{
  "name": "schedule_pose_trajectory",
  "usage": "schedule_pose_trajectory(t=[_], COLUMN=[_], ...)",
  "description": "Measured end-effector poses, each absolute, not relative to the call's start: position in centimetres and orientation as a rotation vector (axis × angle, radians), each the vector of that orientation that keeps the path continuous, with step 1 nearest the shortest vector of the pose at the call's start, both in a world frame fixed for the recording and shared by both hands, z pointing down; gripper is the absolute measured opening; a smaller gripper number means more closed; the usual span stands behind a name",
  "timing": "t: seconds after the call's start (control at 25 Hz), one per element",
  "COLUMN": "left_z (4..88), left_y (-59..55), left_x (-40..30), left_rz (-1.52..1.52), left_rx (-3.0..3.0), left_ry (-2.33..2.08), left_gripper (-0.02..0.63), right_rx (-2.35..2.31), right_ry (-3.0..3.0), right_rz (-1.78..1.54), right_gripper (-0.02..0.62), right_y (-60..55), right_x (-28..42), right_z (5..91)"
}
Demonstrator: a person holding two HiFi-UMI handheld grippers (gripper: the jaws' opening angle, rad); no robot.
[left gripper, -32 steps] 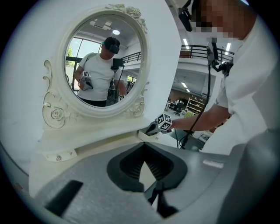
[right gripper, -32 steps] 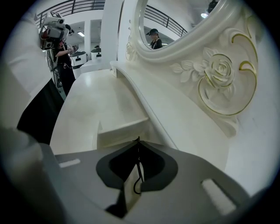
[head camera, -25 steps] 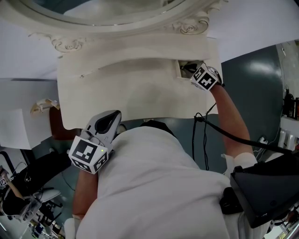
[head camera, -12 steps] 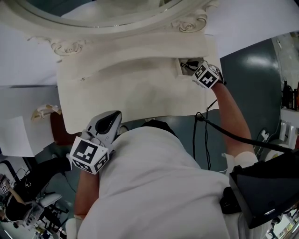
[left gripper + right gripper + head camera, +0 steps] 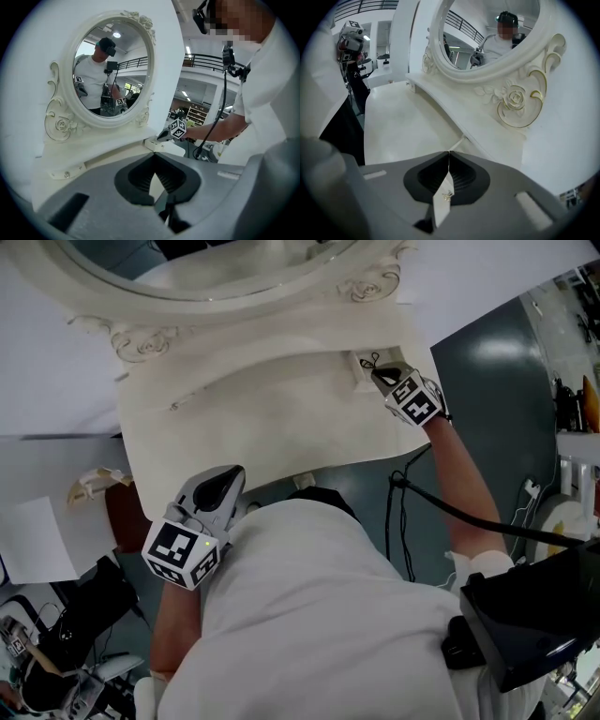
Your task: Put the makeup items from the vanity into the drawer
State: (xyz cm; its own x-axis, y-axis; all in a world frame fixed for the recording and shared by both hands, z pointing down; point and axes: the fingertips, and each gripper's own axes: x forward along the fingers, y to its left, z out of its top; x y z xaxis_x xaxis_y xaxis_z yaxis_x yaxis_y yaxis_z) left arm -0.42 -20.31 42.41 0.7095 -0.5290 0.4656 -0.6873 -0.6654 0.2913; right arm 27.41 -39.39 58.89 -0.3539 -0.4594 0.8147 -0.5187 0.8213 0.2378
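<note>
The white vanity [image 5: 272, 427] with its oval mirror [image 5: 216, 268] fills the top of the head view. A small drawer [image 5: 364, 376] sits at the top's back right corner, with something dark at its opening. My right gripper [image 5: 380, 374] is right at that drawer, jaws shut tip to tip. In the right gripper view a white face with a tiny gold knob [image 5: 446, 197] shows through the gap below the tips [image 5: 449, 153]. My left gripper [image 5: 230, 479] hangs shut and holding nothing at the vanity's front edge, close to the person's body.
A black cable [image 5: 412, 502] runs down from the right arm. A sheet of paper [image 5: 33, 540] and a dark chair lie at the lower left. A black case [image 5: 534, 624] sits at the lower right. The person's torso covers the space in front of the vanity.
The right gripper has shifted a little up and left against the drawer, and less of the drawer's dark opening shows. The left gripper has stayed put.
</note>
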Motion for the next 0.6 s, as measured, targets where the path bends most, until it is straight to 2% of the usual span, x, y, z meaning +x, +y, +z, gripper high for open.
schedule_pose_trajectory(t=[0.28,0.6], left_z=[42.0,41.6], left_y=[-16.9,-13.0], left_x=[-3.4,-6.5], left_rz=[0.462,0.46], left_rx=[2.513,2.569], left_ry=[-0.878,-0.792], left_gripper=[0.003,0.003], right_rx=[0.87,0.994], right_ry=[-2.054,-2.195], right_rz=[0.231,0.354], right_gripper=[0.002,0.002], right_y=[-32.6,-22.3], right_x=[23.4,14.4], right_z=[56.7,53.7])
